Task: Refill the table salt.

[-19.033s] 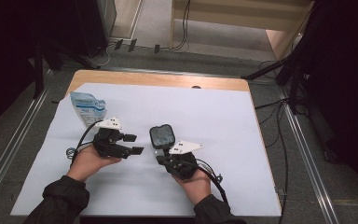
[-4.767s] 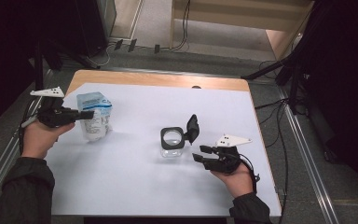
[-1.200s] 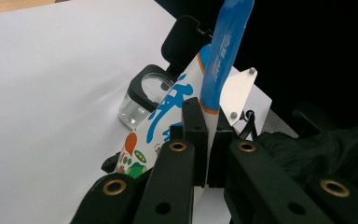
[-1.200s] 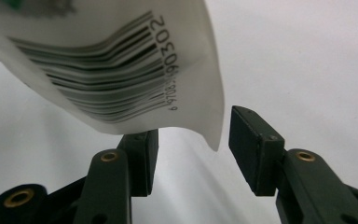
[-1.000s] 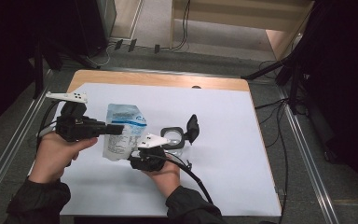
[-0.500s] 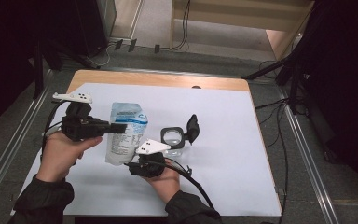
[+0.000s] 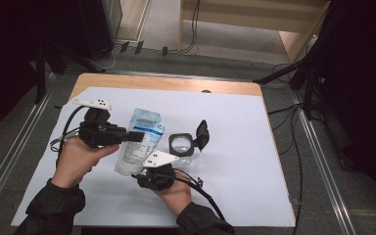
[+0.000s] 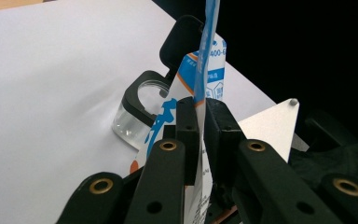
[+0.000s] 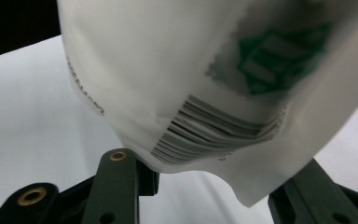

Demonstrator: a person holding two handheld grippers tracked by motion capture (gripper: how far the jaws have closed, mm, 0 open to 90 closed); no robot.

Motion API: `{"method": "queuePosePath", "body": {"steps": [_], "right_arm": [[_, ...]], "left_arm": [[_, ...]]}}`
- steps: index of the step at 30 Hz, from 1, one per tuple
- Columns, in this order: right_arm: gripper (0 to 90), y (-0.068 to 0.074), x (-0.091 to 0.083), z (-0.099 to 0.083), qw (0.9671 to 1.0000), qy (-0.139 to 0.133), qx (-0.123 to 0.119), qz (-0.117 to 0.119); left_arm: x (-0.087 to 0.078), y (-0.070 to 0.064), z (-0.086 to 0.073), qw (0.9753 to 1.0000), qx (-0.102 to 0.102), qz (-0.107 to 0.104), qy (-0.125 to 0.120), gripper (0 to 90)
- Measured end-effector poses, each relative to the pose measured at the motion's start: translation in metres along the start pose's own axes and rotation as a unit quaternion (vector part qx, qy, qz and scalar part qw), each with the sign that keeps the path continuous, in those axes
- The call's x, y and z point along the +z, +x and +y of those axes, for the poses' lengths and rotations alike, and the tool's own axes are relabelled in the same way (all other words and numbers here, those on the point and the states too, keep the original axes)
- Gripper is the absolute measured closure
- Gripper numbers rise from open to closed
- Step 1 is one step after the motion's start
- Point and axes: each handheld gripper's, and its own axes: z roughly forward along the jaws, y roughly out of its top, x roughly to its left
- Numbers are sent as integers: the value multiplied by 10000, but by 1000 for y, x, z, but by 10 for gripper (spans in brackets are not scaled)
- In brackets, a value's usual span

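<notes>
A white and blue refill pouch (image 7: 142,147) hangs tilted above the white sheet, left of centre. My left gripper (image 7: 136,136) is shut on its upper side edge; in the left gripper view the jaws (image 8: 198,126) pinch the thin pouch (image 8: 209,56) edge-on. Just below the pouch's bottom sits my right gripper (image 7: 139,172), open. Seen from the right gripper view, the barcoded pouch bottom (image 9: 214,93) hangs between my right gripper (image 9: 214,186)'s wide-apart jaws. A clear jar (image 7: 181,146) with a black flip lid (image 7: 201,134) standing open rests right of the pouch.
A white sheet (image 7: 235,147) covers the wooden table (image 7: 176,84). Cables trail from both grippers across the sheet. Metal rails run along the floor at both sides of the table. The jar (image 8: 137,109) lies just beyond the pouch in the left gripper view.
The left gripper has carried the pouch rightwards toward the jar and raised it more upright. The right gripper has moved left to sit under the pouch's bottom.
</notes>
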Motion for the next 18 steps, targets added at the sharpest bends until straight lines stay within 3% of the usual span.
{"method": "queuePosePath", "body": {"steps": [6, 8, 11, 18], "right_arm": [[569, -2, -5, -2, 10000, -44, 59, 13], [507, -2, -7, -1, 10000, -92, 32, -2], [479, 0, -10, -1, 9997, -111, 202, 19], [526, -2, -13, -4, 9998, -35, 198, -46]], "left_arm": [[6, -2, 4, 9999, 92, 129, -8, 900], [8, -4, 5, 9996, 141, 228, 12, 900], [13, -6, 7, 9998, 151, 158, 43, 900], [27, -4, 8, 9996, 225, -18, 144, 894]]}}
